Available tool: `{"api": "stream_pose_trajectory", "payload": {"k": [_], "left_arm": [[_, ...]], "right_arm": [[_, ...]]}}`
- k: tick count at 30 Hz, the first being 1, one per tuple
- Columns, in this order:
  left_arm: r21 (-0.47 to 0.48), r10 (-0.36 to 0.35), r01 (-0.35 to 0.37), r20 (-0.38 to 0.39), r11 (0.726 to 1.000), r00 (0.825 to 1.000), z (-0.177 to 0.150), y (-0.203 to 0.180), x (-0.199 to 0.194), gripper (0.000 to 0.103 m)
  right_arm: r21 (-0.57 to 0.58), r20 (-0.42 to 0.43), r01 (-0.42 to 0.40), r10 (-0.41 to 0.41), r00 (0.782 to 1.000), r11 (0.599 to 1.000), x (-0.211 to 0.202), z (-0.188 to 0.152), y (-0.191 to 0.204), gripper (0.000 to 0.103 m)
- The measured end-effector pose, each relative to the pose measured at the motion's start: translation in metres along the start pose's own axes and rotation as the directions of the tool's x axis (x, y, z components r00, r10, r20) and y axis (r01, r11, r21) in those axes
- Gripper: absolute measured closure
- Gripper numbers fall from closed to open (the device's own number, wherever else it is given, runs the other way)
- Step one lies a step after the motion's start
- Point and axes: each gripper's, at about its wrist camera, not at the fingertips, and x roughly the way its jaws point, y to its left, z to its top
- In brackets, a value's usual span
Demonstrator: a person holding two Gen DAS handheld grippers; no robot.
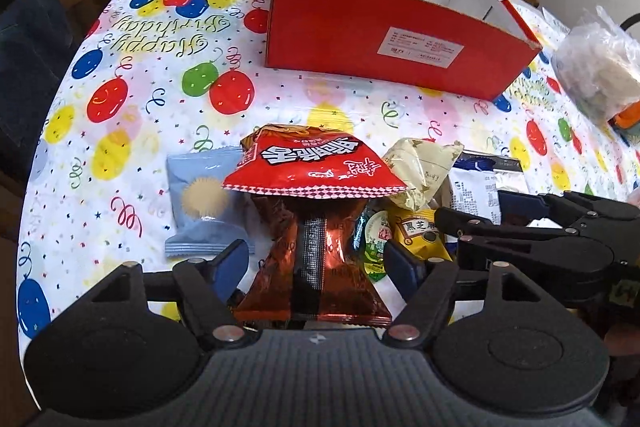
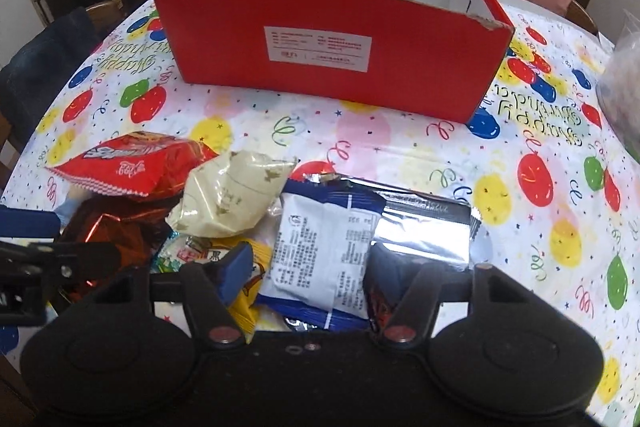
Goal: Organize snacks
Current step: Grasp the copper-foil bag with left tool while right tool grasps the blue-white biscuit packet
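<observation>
– Snacks (image 2: 248, 203), whereabouts?
– Lay heaped on the balloon tablecloth (image 1: 120, 147), all outside the red box (image 1: 360, 39), in front of its labelled long wall.
– Left gripper (image 1: 320, 261)?
– Pointed down at the heap, on the near side of the box. Stood with jaws apart, straddling a copper foil packet (image 1: 276, 287) without pressing it. Had a red crisp bag (image 1: 316, 163) lying across the packet's end nearer the box, and a pale blue packet (image 1: 200, 195) just to the left.
– And right gripper (image 2: 308, 273)?
– Stood on that same near side of the box, further toward its right end. Bracketed a white-and-blue packet (image 2: 320, 247), printed back up, with pads close at both edges and the left one against a yellow packet (image 2: 244, 307). Couldn't tell whether clamped.
– Anything else by the box?
– Saw a cream packet (image 2: 232, 195) and a silver packet (image 2: 424, 227) between that gripper and the box. Spotted a clear plastic bag (image 1: 596, 67) off the box's right end.
</observation>
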Motion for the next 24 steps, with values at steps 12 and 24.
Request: {"api": "stream_pose_trajectory", "payload": {"k": [12,24], "left_arm": [[-0.005,0.001,-0.001,-0.018,1.000,1.000,0.004,0.003,0.007,0.061],[0.020,-0.010,0.010,-0.019,1.000,1.000,0.000,-0.003,-0.003,0.071]], "right_arm": [[0.046,0.007,0.022,-0.023,1.000,0.999,0.000,-0.002,-0.003,0.053],[0.085,0.043,0.029,-0.033,0.999,0.996,-0.020,-0.009,-0.006,0.055]]}}
